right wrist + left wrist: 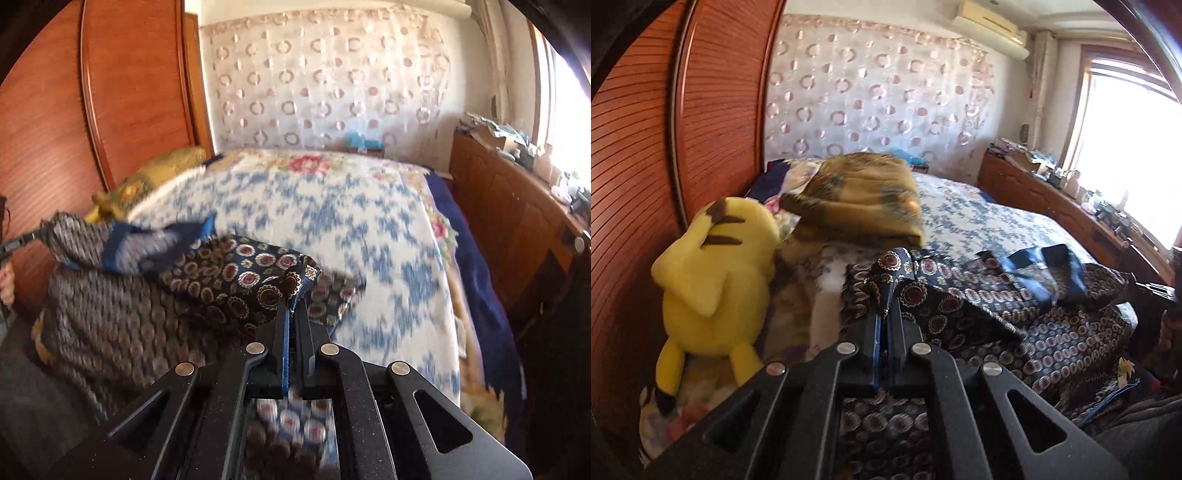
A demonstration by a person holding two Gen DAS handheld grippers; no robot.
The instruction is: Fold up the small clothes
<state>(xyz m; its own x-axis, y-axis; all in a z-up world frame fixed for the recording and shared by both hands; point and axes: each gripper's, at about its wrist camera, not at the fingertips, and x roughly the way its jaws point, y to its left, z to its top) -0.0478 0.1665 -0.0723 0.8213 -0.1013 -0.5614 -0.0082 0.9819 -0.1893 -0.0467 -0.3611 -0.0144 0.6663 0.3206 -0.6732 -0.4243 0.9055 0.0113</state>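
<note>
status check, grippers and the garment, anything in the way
Left gripper and right gripper both shut on patterned garment, lifted over bed. Yellow plush toy alongside, not blocking.

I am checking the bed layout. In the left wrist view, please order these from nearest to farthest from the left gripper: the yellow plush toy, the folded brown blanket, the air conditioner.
1. Yellow plush toy, to the left of the left gripper, against the wooden wardrobe.
2. Folded brown blanket, further up the bed, ahead and slightly left.
3. Air conditioner, high on the far wall, upper right.
</note>
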